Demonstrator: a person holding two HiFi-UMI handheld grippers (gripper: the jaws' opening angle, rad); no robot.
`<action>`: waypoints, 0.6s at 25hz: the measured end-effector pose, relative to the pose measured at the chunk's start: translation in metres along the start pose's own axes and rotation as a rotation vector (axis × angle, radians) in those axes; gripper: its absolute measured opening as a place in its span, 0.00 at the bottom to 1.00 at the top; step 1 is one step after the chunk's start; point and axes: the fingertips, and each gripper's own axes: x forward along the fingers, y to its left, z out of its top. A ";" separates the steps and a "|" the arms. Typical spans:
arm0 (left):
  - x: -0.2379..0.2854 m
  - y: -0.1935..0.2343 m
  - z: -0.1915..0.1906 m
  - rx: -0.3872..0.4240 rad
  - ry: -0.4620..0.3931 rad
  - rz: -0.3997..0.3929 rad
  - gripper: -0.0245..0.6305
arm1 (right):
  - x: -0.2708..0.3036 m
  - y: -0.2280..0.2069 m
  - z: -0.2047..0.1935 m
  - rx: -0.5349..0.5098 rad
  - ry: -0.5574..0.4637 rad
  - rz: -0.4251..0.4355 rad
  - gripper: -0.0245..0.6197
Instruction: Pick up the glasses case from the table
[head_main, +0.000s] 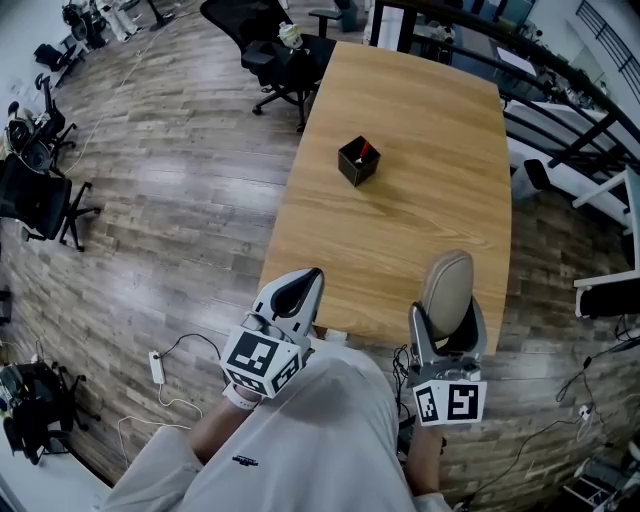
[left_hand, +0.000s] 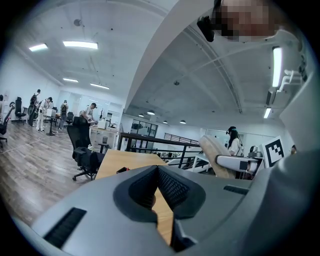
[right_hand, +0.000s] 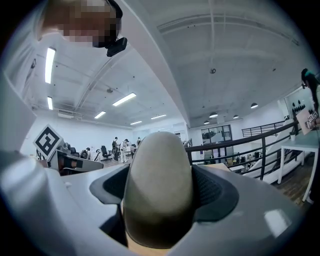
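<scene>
Plainly, the left gripper (head_main: 300, 290) plays no part: its jaws are closed together with nothing between them, raised beside the near edge of the bench (head_main: 420, 130). To its right, the right gripper (head_main: 447, 325) points upward with its jaws clamped on the lower part of the beige glasses case (head_main: 447, 290). The case stands tall above the jaws and looks lifted clear of the bench. The risk lies there. The case is rounded and smooth, gripped low with most of its length unsupported, so a quick swing or a slackened squeeze could let it tip or slide out and drop to the floor.

Around it, office chairs (head_main: 275, 50) stand off the far left corner, and a small black box (head_main: 358, 160) sits mid-bench, well apart from both grippers. Nothing blocks the way.
</scene>
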 end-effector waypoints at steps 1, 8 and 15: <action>0.000 0.000 -0.001 0.001 0.001 0.000 0.05 | 0.000 0.001 -0.001 0.001 0.000 0.003 0.65; -0.001 0.008 -0.003 0.000 0.000 0.008 0.05 | 0.006 0.005 -0.005 0.016 -0.002 0.011 0.65; -0.004 0.004 -0.001 0.004 0.006 0.000 0.05 | 0.003 0.012 -0.006 0.036 0.009 0.015 0.65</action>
